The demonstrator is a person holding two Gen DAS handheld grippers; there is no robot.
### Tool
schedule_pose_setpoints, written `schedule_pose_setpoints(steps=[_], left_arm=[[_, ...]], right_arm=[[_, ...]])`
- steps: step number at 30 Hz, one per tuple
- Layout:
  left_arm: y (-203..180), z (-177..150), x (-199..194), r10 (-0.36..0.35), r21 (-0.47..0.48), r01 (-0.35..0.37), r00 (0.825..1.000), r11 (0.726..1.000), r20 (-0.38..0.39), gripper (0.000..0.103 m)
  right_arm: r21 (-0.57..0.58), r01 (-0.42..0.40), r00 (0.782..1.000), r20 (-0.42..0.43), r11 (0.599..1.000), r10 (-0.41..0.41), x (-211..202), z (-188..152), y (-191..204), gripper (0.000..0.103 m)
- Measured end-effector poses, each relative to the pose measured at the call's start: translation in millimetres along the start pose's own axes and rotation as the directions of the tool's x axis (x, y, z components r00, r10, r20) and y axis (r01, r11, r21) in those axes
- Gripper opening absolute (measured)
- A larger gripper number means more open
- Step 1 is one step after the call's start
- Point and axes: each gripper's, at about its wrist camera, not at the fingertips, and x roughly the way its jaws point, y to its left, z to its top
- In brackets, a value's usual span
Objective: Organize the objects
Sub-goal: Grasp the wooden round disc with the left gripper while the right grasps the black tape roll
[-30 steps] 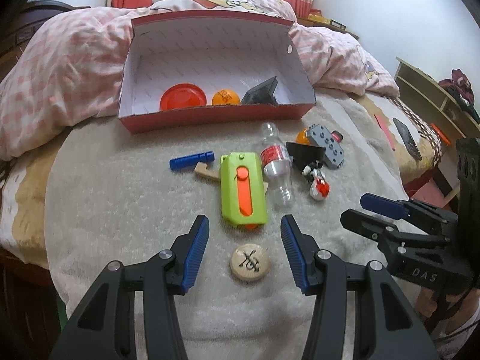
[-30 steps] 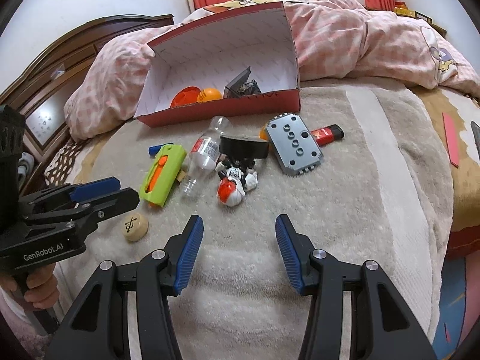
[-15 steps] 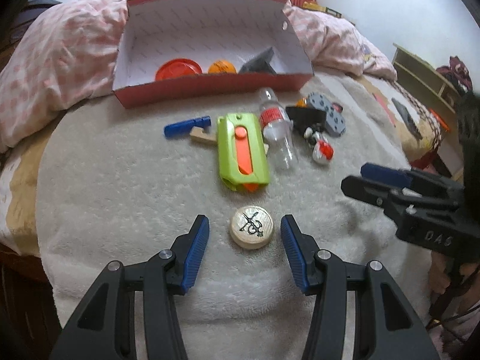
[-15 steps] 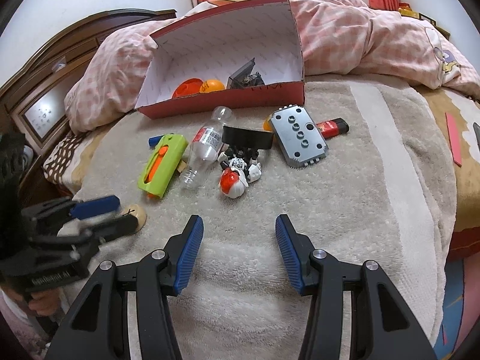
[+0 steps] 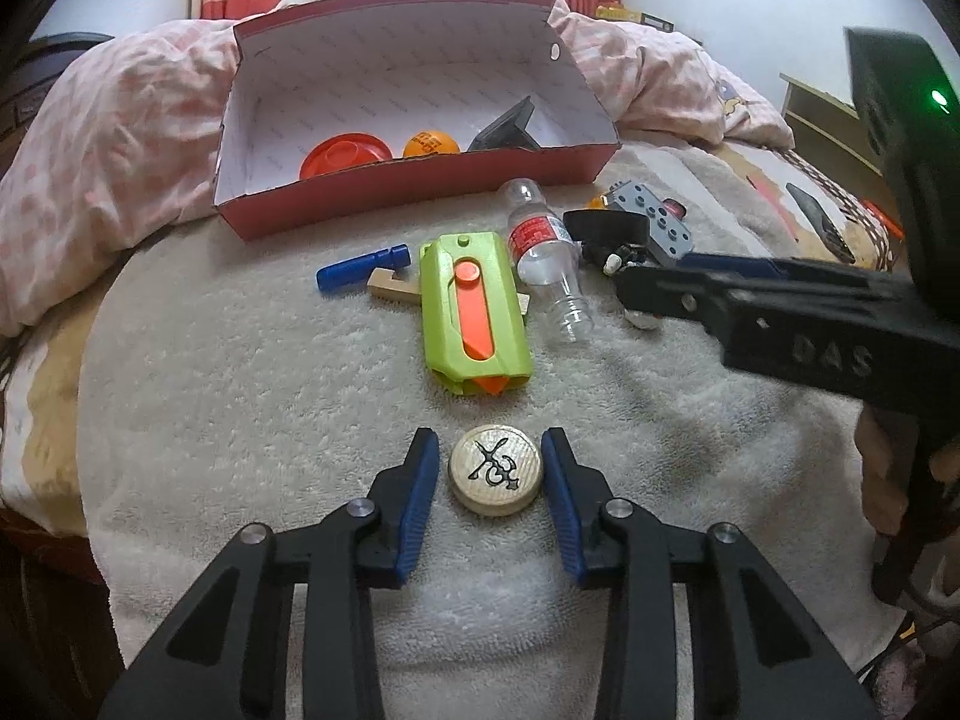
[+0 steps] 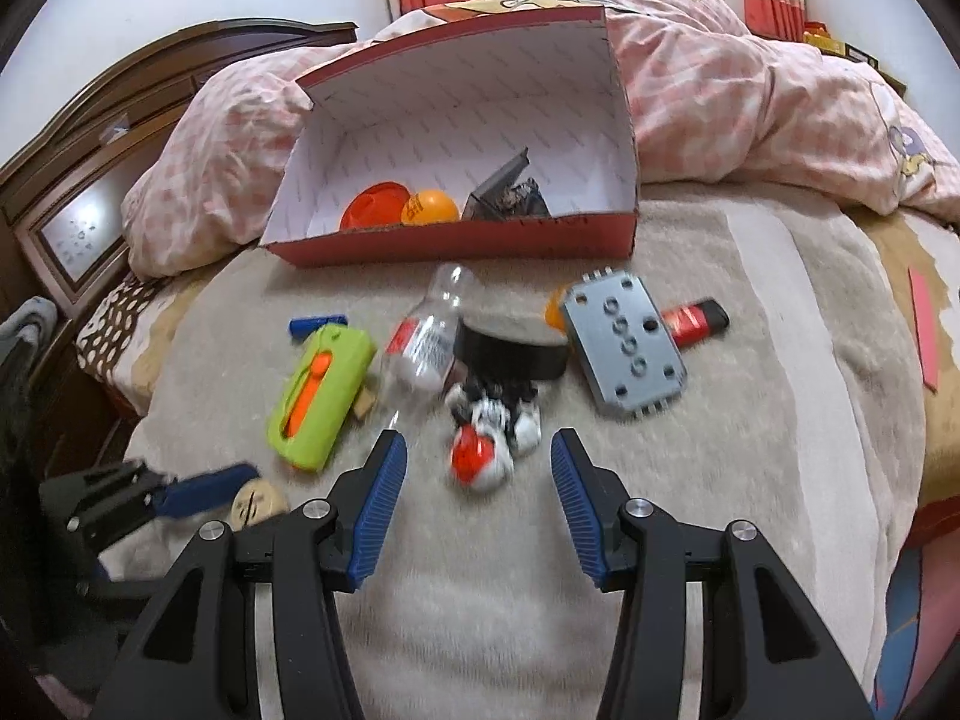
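A round wooden chess piece (image 5: 495,469) lies on the grey blanket between the blue pads of my left gripper (image 5: 489,468). The jaws have narrowed around it, with small gaps still showing on both sides. My right gripper (image 6: 479,474) is open, just in front of a red, white and black robot toy (image 6: 489,438). A red shoebox (image 5: 414,180) at the back holds an orange lid, an orange ball and a dark object. The chess piece also shows in the right wrist view (image 6: 259,504).
On the blanket lie a green and orange toy (image 5: 474,312), a blue peg (image 5: 360,269), a wooden block (image 5: 390,285), a clear bottle (image 5: 549,264), a grey plate (image 6: 624,348), a black band (image 6: 510,351) and a red tube (image 6: 693,321). A pink quilt lies behind.
My left gripper moved forward onto the chess piece and its jaws narrowed around it. My right gripper moved forward toward the robot toy and stayed open.
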Motion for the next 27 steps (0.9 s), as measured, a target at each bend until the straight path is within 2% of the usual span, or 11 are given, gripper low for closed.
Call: schedule_pose_setpoints(steps=[4,12,21,27], left_arm=[[0,1,1,-0.005,0.000,0.005,1.000,1.000,0.001,0.035],[0,1,2,-0.009,-0.006,0.009,1.000,1.000,0.006,0.033],[1,-1,1,-0.012,-0.006,0.012,1.000,1.000,0.009,0.031],[0,-1,-6,-0.018,-0.006,0.018,1.000,1.000,0.016,0.030]], right_arm=[[0.013,0.004,1.000,0.030,1.000,-0.004,0,13,-3,0.052],[0.095,-0.032,0.999,0.007,0.995,0.031,22,32,-16,0.052],[0.124,-0.039,0.999,-0.008,0.991,0.041,36,31,-20,0.051],[0.143,-0.044,0.999,0.024,0.989,0.041,19,28,-22,0.050]])
